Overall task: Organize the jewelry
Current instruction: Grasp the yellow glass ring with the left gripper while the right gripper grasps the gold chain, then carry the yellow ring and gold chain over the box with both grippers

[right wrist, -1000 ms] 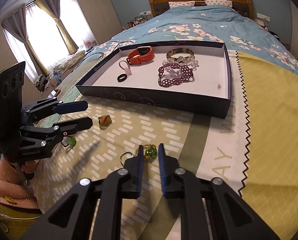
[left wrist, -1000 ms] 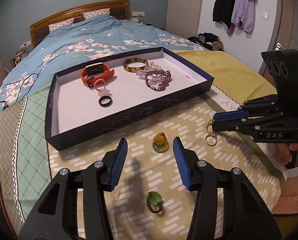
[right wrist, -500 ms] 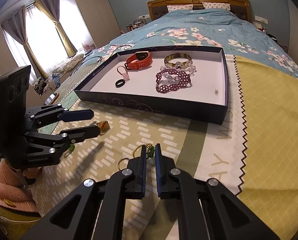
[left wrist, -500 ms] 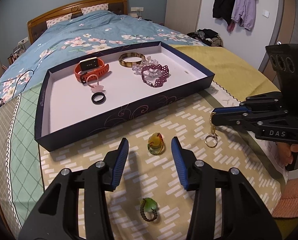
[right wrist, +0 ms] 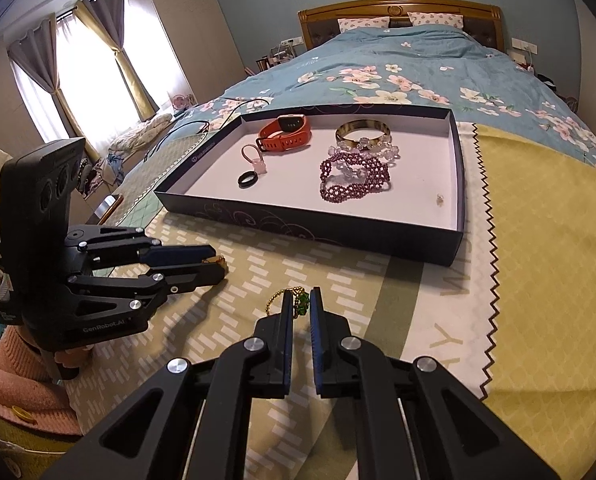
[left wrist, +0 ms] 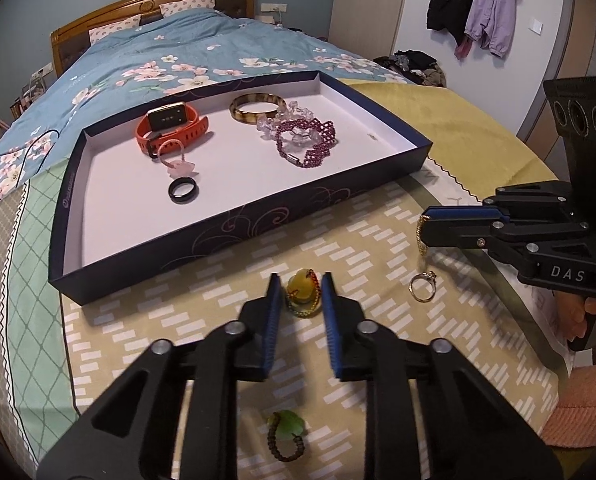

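Note:
A dark blue tray [left wrist: 234,232] on the bed holds an orange watch [left wrist: 170,128], a pink charm ring, a black ring [left wrist: 182,191], a tortoiseshell bangle [left wrist: 258,107] and purple and clear bead bracelets [left wrist: 305,140]. My left gripper [left wrist: 298,300] is low on the cloth, its jaws narrowed around a yellow bead charm [left wrist: 303,294]. My right gripper [right wrist: 299,306] is shut on a gold chain with a green stone [right wrist: 301,304], lifted above the cloth; its key ring [left wrist: 421,286] hangs near the cloth.
A green bead ring [left wrist: 288,436] lies on the patterned cloth under my left gripper. The tray [right wrist: 455,240] stands just beyond both grippers. A yellow blanket [right wrist: 545,260] lies to the right. The bed stretches beyond.
My left gripper moved forward and down and narrowed its jaws around the yellow charm. My right gripper closed on the gold chain and lifted it.

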